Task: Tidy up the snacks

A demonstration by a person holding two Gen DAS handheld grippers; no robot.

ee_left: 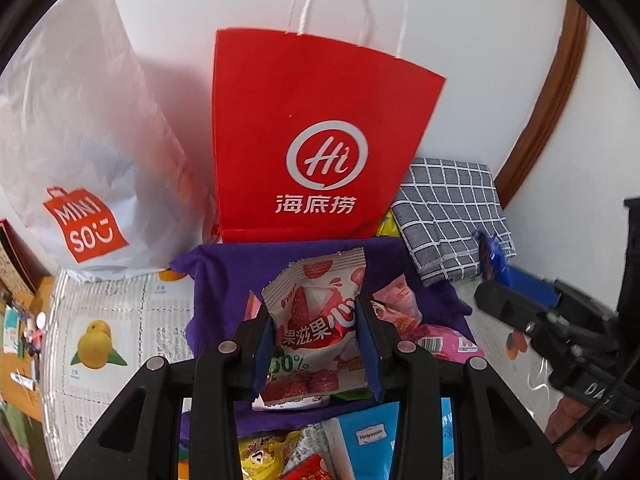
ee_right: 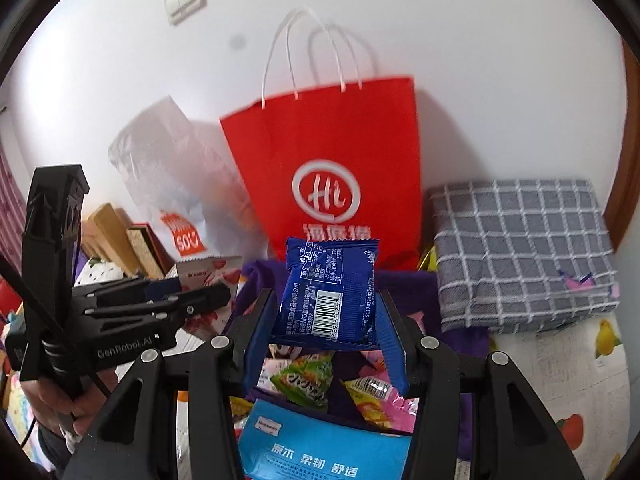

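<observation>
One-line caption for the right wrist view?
Right hand-held gripper holds a blue snack packet before a red paper bag; left hand-held gripper alongside.

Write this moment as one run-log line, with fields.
left gripper: shut on pink-white strawberry snack packet | right gripper: shut on blue foil snack packet | ahead: red paper bag

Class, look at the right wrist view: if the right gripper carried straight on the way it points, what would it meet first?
Probably the red paper bag: it stands directly beyond the blue snack packet held by the right gripper, though depth is unclear.
</observation>
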